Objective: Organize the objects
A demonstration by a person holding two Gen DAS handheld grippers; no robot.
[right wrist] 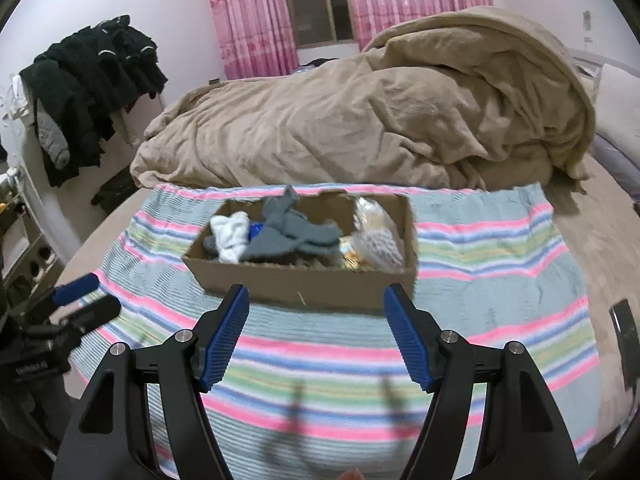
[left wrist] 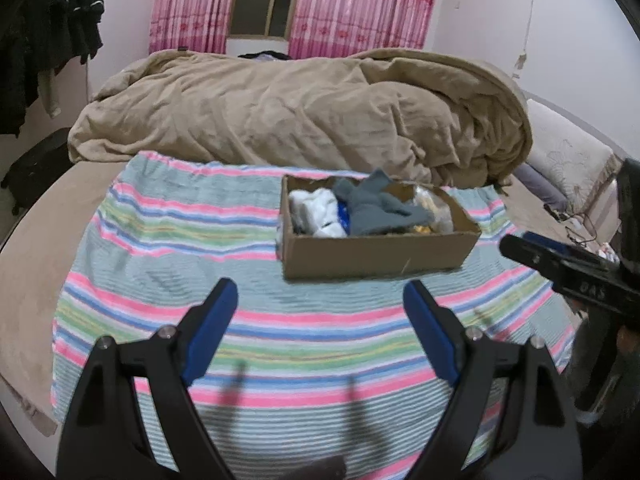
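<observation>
Cardboard box (left wrist: 376,254) sits on a striped towel (left wrist: 160,240) spread over the bed, its long side facing both cameras. Inside it lie a white cloth (left wrist: 316,208) at the left end, a grey cloth (left wrist: 376,210) draped across the middle with one corner poking up over the far wall, and a pale clear bag (left wrist: 434,210) at the right end (something blue and something yellow peek out from under the grey cloth, too hidden to name).

In the left wrist view the left gripper (left wrist: 320,336) hangs above the towel, short of the box, its blue-padded fingers spread wide with nothing between them. The right gripper (left wrist: 560,256) shows at the right edge of that view, beside the box and apart from it.

In the right wrist view the right gripper (right wrist: 316,340) is likewise released and empty, its tips just short of the near wall of the box (right wrist: 304,280). The left gripper (right wrist: 80,300) appears low at the left, over the edge of the towel (right wrist: 500,248), its fingers apart.

Behind the box a tan quilt (left wrist: 300,112) is heaped across the bed; pink curtains (left wrist: 360,4) hang at the window, and dark clothes (right wrist: 92,92) are piled at the left.
</observation>
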